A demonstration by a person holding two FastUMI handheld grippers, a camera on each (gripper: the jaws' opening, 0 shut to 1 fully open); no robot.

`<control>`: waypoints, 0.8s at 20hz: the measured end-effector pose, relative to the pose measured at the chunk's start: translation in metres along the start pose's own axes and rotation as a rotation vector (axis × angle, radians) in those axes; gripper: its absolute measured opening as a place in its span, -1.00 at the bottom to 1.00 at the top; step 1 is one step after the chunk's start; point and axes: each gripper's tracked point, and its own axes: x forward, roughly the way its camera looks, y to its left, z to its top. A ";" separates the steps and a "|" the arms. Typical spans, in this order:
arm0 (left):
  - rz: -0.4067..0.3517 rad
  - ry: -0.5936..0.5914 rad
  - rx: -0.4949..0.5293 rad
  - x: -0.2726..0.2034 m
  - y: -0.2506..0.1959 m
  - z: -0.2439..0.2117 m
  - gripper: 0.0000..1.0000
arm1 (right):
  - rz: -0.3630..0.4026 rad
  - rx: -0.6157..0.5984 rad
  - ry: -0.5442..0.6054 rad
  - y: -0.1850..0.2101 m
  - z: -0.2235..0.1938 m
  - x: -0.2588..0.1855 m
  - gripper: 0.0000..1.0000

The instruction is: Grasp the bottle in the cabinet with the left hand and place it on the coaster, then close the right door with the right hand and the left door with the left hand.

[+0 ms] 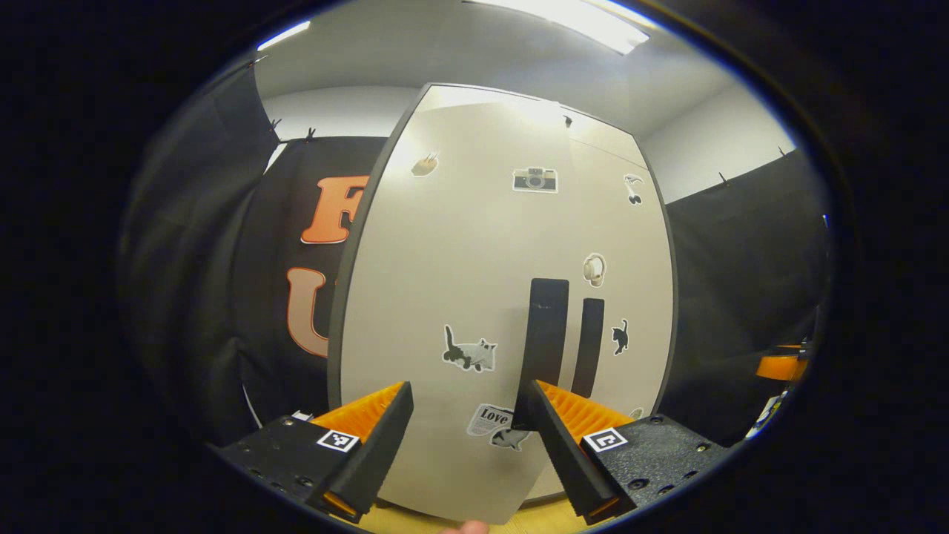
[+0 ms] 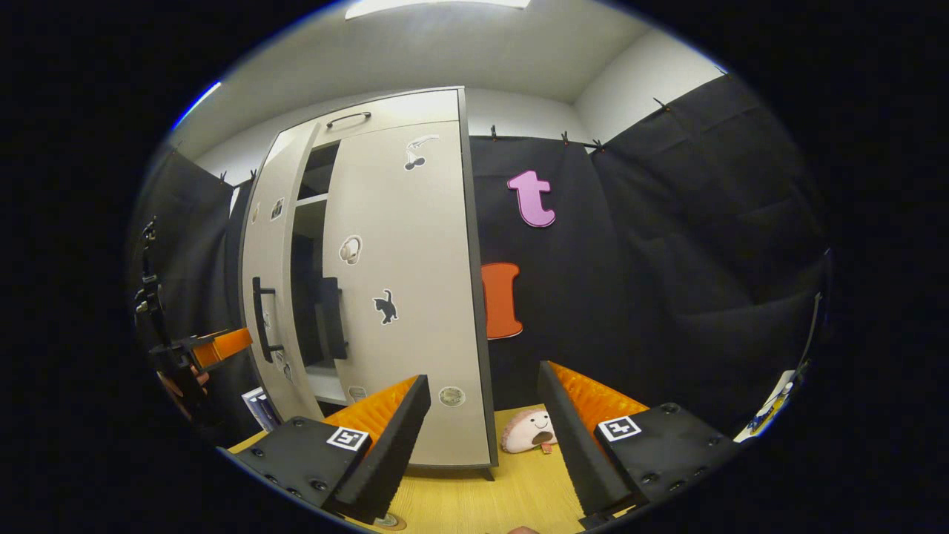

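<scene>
While the left door (image 1: pixel 474 297) stands slightly ajar, its upright handle (image 1: pixel 545 341) sits just ahead of the left tongs (image 1: pixel 467 415), nearer their right finger; long axis vertical. Left tongs apart, empty. Right tongs (image 2: pixel 482 415) apart, empty, off to the cabinet's right side, right door (image 2: pixel 404 282) looks shut. Bottle and coaster: cannot tell where. Left hand nearer; a push should close it.
</scene>
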 end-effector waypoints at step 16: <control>-0.015 0.034 -0.026 0.067 -0.013 -0.019 0.89 | -0.100 0.006 0.018 -0.039 -0.006 -0.024 0.95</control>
